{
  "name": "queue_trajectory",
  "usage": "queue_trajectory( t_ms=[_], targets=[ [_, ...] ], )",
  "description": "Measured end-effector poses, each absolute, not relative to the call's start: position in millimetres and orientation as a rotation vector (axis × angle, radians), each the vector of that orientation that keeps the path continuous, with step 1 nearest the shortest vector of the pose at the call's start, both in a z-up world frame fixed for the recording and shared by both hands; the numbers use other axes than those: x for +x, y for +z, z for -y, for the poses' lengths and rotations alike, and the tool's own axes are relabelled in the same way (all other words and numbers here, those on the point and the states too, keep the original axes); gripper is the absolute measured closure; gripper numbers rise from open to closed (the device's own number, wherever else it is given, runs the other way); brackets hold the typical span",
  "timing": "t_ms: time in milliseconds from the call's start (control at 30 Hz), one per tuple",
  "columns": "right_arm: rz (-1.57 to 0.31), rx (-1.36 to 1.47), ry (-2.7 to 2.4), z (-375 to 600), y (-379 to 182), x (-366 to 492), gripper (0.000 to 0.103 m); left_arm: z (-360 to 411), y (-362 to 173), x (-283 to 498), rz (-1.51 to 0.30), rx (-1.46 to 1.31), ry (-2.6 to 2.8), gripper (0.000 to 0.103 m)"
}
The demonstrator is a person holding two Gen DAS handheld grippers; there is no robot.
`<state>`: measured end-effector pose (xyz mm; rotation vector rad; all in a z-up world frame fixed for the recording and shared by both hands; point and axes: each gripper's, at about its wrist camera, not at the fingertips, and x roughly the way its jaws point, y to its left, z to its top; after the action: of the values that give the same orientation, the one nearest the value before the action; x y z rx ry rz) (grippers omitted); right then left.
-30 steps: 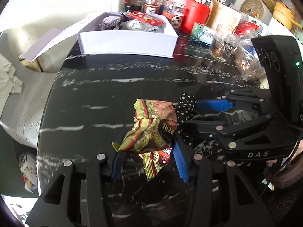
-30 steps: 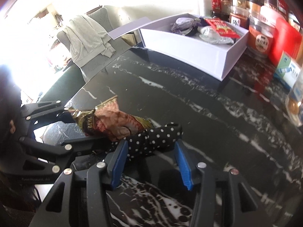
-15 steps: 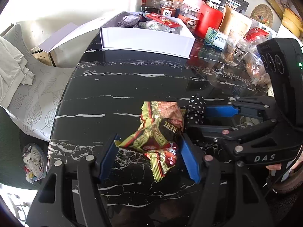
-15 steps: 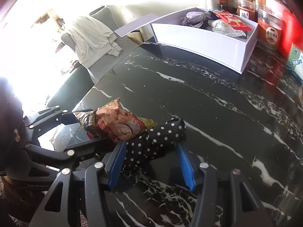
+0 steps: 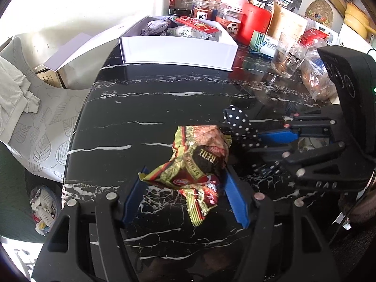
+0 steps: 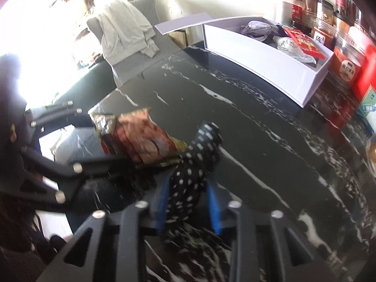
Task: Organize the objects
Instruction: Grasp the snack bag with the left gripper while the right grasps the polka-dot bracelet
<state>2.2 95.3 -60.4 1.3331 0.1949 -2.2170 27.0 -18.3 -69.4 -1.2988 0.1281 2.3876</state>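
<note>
1. The left gripper (image 5: 185, 196) is clasping a crumpled red and gold snack packet (image 5: 199, 162) between its blue fingertips, with the packet's sides touching both pads.
2. The packet is sticking out ahead of the left gripper's tips over the black marble table (image 5: 145, 108); whether its underside is resting on the stone cannot be told.
3. The right gripper (image 6: 189, 202) is pinching a black polka-dot fabric piece (image 6: 195, 164) between its blue pads, jaws drawn in close on the cloth.
4. The fabric is reaching forward past the right gripper's tips, and its far end is curling upward.
5. To the left of the right gripper, the snack packet is lying just beside the fabric, their edges touching or overlapping.
6. Seen from the left gripper, the right gripper is coming in from the right side, with the fabric just beyond the packet.
7. Far ahead of both grippers, a white open box (image 5: 178, 51) is sitting on the table, holding a red packet and wrapped items.
8. Behind the box, jars and a red canister (image 5: 256, 24) are standing in a row.
</note>
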Motion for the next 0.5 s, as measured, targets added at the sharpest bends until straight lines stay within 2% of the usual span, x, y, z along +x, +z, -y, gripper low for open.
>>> queue_trajectory(
  t_ms=[200,267,333,500],
  targets=[
    [-0.223,1.324,-2.230,-116,-61,7,0.080,12,-79,21,-0.115,-1.319,2.350,0.039],
    [-0.228,1.302,-2.250,-119,-61,11,0.074,5,-84,19,-0.153,-1.349,2.341,0.039],
    [-0.256,1.278,-2.263,-119,-61,16,0.062,-4,-86,19,-0.232,-1.333,2.351,0.039],
    [-0.291,1.226,-2.288,-114,-62,29,0.061,-12,-89,21,-0.278,-1.302,2.363,0.039]
  ],
)
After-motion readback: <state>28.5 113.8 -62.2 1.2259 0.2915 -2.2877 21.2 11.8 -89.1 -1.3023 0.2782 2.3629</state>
